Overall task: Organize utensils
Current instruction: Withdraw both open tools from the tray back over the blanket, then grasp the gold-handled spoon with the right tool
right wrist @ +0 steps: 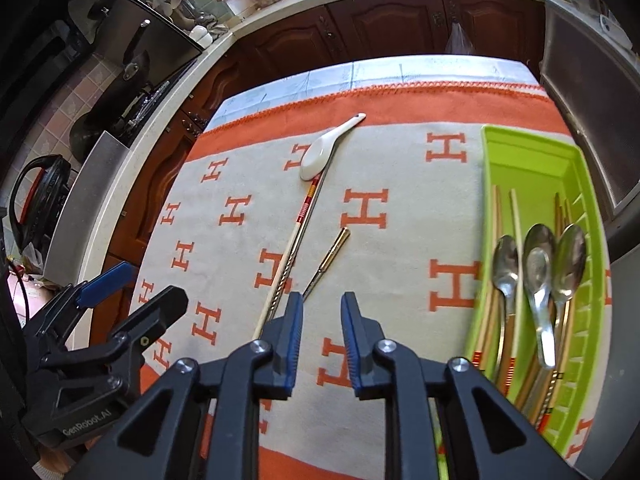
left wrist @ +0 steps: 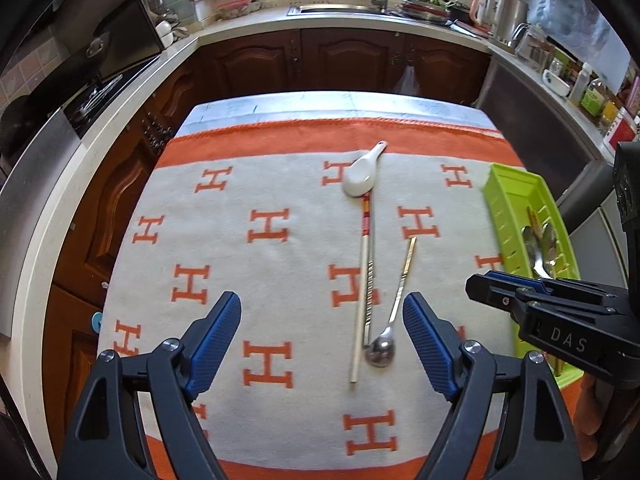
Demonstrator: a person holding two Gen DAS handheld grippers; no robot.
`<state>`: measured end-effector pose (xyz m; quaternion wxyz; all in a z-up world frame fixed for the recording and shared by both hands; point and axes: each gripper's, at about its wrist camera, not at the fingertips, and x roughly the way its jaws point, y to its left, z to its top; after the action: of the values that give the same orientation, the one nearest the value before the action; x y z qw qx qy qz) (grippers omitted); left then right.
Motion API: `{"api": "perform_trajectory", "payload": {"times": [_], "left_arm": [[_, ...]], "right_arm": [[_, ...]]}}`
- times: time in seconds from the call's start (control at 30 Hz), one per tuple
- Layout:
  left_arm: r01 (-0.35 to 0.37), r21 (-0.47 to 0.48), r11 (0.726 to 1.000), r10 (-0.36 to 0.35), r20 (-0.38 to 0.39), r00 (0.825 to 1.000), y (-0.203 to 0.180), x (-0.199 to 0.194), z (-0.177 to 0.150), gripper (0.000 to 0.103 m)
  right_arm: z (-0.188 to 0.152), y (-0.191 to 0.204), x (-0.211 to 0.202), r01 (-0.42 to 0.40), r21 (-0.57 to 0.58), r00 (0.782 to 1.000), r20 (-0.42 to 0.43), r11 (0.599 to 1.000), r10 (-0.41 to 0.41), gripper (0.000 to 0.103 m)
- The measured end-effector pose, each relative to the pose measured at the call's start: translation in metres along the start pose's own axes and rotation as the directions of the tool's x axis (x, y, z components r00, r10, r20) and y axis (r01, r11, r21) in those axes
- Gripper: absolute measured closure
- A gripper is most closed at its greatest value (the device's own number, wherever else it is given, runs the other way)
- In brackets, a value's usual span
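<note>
A white ceramic spoon (left wrist: 362, 174) lies at the far middle of the table, over the tips of a wooden chopstick (left wrist: 361, 292) and a metal chopstick (left wrist: 371, 280). A metal spoon with a gold handle (left wrist: 390, 320) lies beside them. My left gripper (left wrist: 322, 336) is open and empty, just above the near ends of these. My right gripper (right wrist: 320, 332) is open a little and empty, left of the green tray (right wrist: 524, 148). The tray holds several spoons (right wrist: 540, 276) and chopsticks (right wrist: 496, 240). The white spoon (right wrist: 320, 154) also shows in the right wrist view.
The table carries an orange and cream cloth (left wrist: 248, 184) with H marks. Kitchen counters (left wrist: 240, 26) with dark wood cabinets run around the table. A sink (left wrist: 340, 9) is at the back and a stove (left wrist: 92, 92) at the left.
</note>
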<state>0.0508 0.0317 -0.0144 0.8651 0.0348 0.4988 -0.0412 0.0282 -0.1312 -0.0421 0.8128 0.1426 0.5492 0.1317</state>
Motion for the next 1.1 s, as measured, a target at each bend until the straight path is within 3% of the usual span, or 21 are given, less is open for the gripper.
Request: {"api": "perform_trajectory", "payload": {"times": [0.47, 0.6, 0.83, 0.93, 1.1], "left_arm": [[-0.023, -0.084, 0.996, 0.015, -0.091, 0.996, 0.07, 0.032, -0.015, 0.021], [-0.009, -0.069, 0.998, 0.002, -0.098, 0.995, 0.075, 0.04, -0.01, 0.021], [0.031, -0.04, 0.999, -0.036, -0.112, 0.993, 0.075, 0.053, -0.001, 0.021], [0.052, -0.023, 0.998, -0.055, -0.121, 0.991, 0.074, 0.06, 0.002, 0.021], [0.094, 0.005, 0.996, -0.092, -0.133, 0.987, 0.07, 0.071, 0.011, 0.021]], "right_arm": [[0.002, 0.001, 0.068, 0.112, 0.122, 0.993, -0.062, 0.986, -0.105, 0.084], [0.003, 0.0, 0.078, 0.13, 0.158, 0.991, -0.064, 0.979, -0.122, 0.084], [0.009, 0.017, 0.086, 0.202, 0.119, 0.979, -0.018, 0.972, -0.201, 0.084], [0.01, 0.026, 0.09, 0.269, 0.081, 0.963, 0.008, 0.96, -0.27, 0.084], [-0.002, 0.047, 0.096, 0.399, -0.021, 0.914, 0.082, 0.917, -0.396, 0.083]]}}
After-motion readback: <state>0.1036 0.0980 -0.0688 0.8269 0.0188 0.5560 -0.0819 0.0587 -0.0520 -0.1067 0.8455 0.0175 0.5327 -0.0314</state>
